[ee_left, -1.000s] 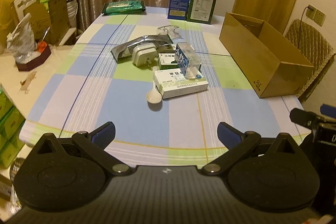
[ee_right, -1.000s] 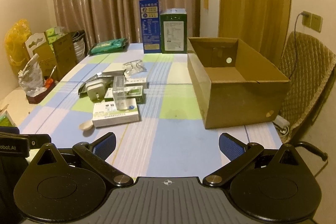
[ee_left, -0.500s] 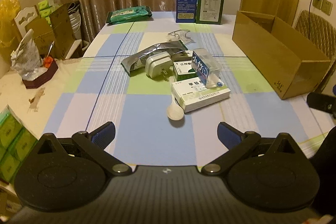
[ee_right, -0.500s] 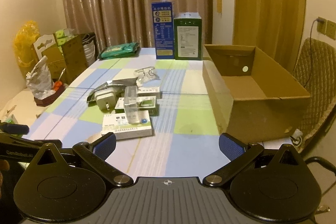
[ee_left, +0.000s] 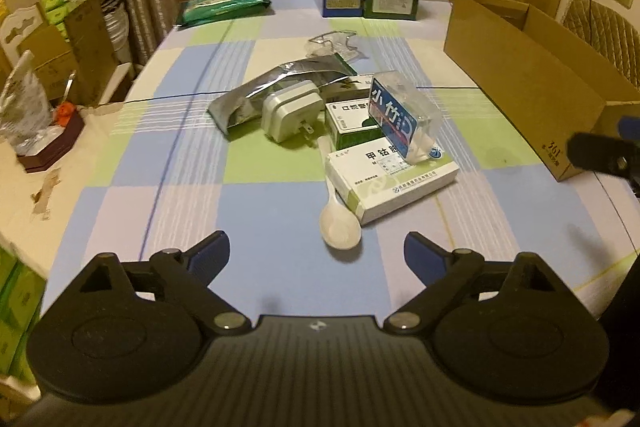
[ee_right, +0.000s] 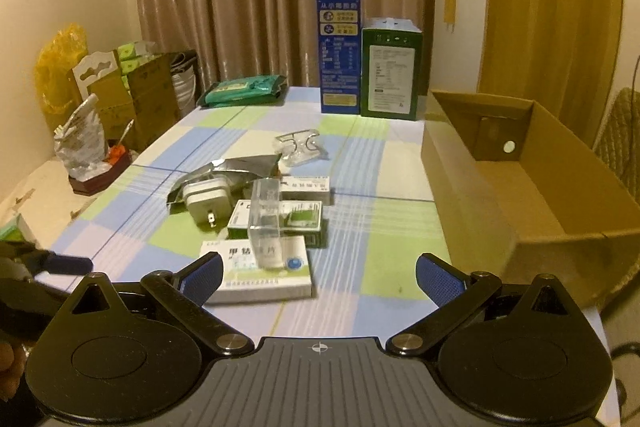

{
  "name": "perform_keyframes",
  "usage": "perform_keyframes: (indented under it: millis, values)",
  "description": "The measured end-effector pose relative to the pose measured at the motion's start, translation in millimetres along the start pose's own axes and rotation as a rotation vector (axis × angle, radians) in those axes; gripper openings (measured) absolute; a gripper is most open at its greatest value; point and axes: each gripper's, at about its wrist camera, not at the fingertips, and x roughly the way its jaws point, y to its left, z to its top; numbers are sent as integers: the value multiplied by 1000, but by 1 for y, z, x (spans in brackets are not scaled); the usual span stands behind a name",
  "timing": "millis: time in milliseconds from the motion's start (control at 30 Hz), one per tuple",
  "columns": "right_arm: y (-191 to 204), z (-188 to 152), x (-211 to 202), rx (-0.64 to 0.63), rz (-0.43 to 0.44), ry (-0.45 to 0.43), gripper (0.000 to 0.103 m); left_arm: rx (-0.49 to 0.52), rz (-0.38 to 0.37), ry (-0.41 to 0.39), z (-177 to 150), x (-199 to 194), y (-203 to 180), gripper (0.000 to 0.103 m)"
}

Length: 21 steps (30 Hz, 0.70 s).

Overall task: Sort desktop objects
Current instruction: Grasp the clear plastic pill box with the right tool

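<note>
A pile lies mid-table: a white spoon [ee_left: 340, 227], a white medicine box [ee_left: 394, 179] [ee_right: 260, 273], a clear box with a blue label [ee_left: 400, 119] [ee_right: 266, 223] leaning on it, a green-and-white box [ee_left: 352, 125], a white charger plug [ee_left: 290, 111] [ee_right: 206, 203] and a silver foil pouch [ee_left: 280, 83]. My left gripper [ee_left: 316, 255] hovers just short of the spoon, its jaws closing with nothing between them. My right gripper [ee_right: 320, 269] is open just short of the white medicine box, holding nothing. An open cardboard box [ee_right: 520, 187] [ee_left: 532, 67] stands to the right.
A blue carton [ee_right: 338, 51] and a green carton [ee_right: 390, 71] stand at the table's far edge, with a green wipes pack [ee_right: 244, 93] to their left. A clear plastic blister [ee_left: 334, 41] lies behind the pile. A cluttered side surface [ee_left: 40, 131] adjoins the table's left.
Both grippers have moved forward towards the pile, which now looks larger and closer. The left gripper's fingers stand a little closer together than before.
</note>
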Motion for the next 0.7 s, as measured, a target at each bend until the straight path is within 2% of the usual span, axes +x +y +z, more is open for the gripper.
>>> perform_keyframes:
  millis: [67, 267, 367, 433, 700]
  values:
    - [-1, 4, 13, -3, 10, 6, 86, 6, -17, 5, 2, 12, 1, 86]
    - [-1, 9, 52, -37, 33, 23, 72, 46, -47, 8, 1, 46, -1, 81]
    - [2, 8, 63, -80, 36, 2, 71, 40, -60, 20, -1, 63, 0, 73]
    - [1, 6, 71, -95, 42, -5, 71, 28, -63, 29, -4, 72, 1, 59]
    - [8, 4, 100, -114, 111, 58, 68, -31, -91, 22, -7, 89, 9, 47]
